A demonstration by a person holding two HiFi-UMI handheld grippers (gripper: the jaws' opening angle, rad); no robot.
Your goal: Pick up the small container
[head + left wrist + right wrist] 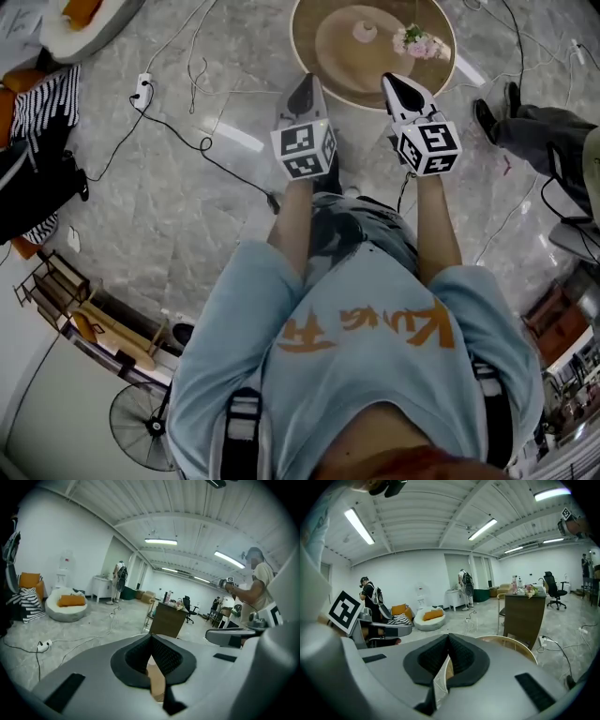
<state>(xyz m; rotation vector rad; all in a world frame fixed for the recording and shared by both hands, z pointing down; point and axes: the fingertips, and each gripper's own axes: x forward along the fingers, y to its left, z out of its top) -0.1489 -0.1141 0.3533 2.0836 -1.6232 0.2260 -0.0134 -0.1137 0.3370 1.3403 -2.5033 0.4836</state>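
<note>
In the head view, a small pale container (364,33) stands near the middle of a round wooden table (319,66), with a bunch of pink flowers (420,42) to its right. My left gripper (306,89) hovers at the table's near rim, left of the container, with its jaws together and nothing in them. My right gripper (398,86) is over the near rim, just below the flowers, also shut and empty. In the left gripper view the left gripper (151,639) has its pads meeting at the tip. The right gripper (448,639) looks the same in its own view, above the table rim (511,644).
Cables and a power strip (142,89) lie on the marble floor to the left. Another person's legs (534,127) stand right of the table. A beanbag (84,19), a striped bag (37,103) and a fan (141,427) sit at the left. A wooden cabinet (525,616) stands beyond.
</note>
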